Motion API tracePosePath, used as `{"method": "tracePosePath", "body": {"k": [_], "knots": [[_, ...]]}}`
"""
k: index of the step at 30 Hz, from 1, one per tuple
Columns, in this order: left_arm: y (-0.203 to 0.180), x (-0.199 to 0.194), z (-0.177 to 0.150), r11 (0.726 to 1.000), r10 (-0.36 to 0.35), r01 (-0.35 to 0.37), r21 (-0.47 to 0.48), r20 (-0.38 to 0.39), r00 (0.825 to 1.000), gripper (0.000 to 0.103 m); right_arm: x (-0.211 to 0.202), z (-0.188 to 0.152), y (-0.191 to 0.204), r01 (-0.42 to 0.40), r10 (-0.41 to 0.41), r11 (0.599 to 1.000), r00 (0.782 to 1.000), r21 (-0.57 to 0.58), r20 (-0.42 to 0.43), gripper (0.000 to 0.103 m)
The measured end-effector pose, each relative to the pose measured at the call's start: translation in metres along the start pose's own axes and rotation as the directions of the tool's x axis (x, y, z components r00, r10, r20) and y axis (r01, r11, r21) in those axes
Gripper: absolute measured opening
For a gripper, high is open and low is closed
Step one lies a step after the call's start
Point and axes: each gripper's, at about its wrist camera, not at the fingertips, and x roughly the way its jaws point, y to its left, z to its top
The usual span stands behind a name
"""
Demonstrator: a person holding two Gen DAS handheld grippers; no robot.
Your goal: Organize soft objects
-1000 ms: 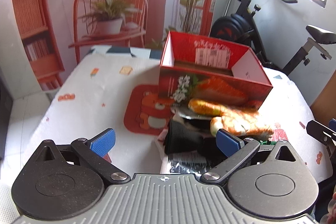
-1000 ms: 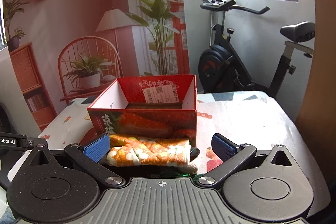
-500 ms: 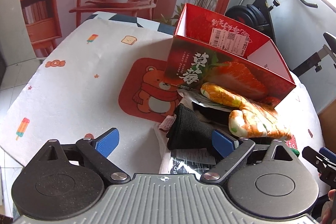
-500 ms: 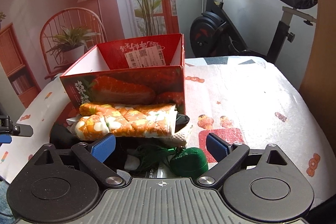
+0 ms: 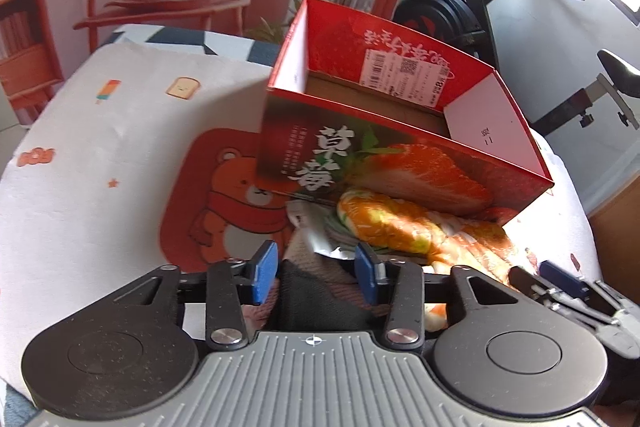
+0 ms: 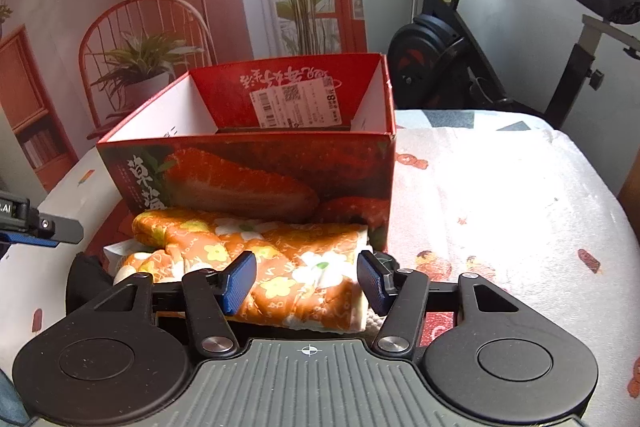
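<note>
Lowered since the earlier frames with jaws narrowed but not yet pinching, left gripper straddling black knitted sock, right gripper straddling orange floral rolled cloth, both before empty red strawberry-print cardboard box; next: close, lift, drop inside.

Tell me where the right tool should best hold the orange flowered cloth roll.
Probably at the middle of the orange flowered roll, coming from the near side. It lies crosswise against the red box, and the open right tool already straddles it there.
</note>
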Motion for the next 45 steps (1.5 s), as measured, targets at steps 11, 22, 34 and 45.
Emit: {"method": "tracePosePath", "body": {"k": [11,22,34,45], "knots": [[-0.013,0.051,0.017,0.996,-0.089,0.087,-0.022,-0.125,0.988,0.035,0.020,-0.025,0.001,-0.031,0.029,0.999,0.996,-0.028,-0.080,0.047],[-0.014,0.065,0.032,0.986,-0.140,0.125,-0.113,-0.140,0.980,0.035,0.023,-0.029,-0.007,-0.057,0.058,0.998,0.995,0.014,-0.082,0.047],[-0.017,0.069,0.043,0.980,-0.151,0.133,-0.149,-0.116,0.982,0.036,0.024,-0.030,-0.008,-0.058,0.059,0.998,0.994,0.019,-0.087,0.047],[-0.031,0.071,0.029,0.990,-0.140,0.137,-0.029,-0.100,0.985,0.024,0.024,-0.029,-0.010,-0.066,0.070,0.997,0.993,0.041,-0.091,0.047]]}}
